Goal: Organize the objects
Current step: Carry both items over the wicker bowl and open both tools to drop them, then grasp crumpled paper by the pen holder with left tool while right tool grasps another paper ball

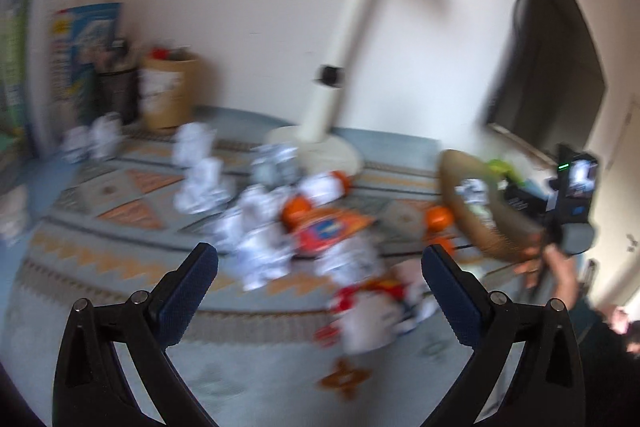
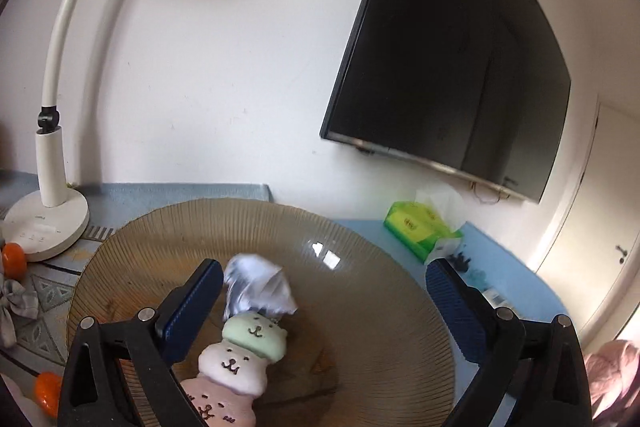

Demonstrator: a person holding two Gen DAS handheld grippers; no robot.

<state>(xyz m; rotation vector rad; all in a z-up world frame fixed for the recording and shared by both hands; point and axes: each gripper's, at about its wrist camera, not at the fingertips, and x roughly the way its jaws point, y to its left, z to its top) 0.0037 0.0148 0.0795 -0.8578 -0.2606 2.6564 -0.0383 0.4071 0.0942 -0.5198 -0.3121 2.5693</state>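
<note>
I see my left gripper (image 1: pixel 320 267) spread wide, empty; my right gripper (image 2: pixel 324 291) gapes too, its pads pressing nothing.

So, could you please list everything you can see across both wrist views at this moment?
Glass bowl: one, brownish, ribbed, under the right gripper.
Bear-face sweets: three, green, white, pink, in the bowl.
White wrapped sweet: one, in the bowl.
White wrapped sweets: many, count blurred, on the patterned mat.
Orange-ended sweets: several, on the mat.
Desk lamp: one, white, back left.
Screen: one, black, on the wall.
Tissue pack: one, green, right of the bowl.
Left gripper: open, empty.
Right gripper: open, empty.
</note>
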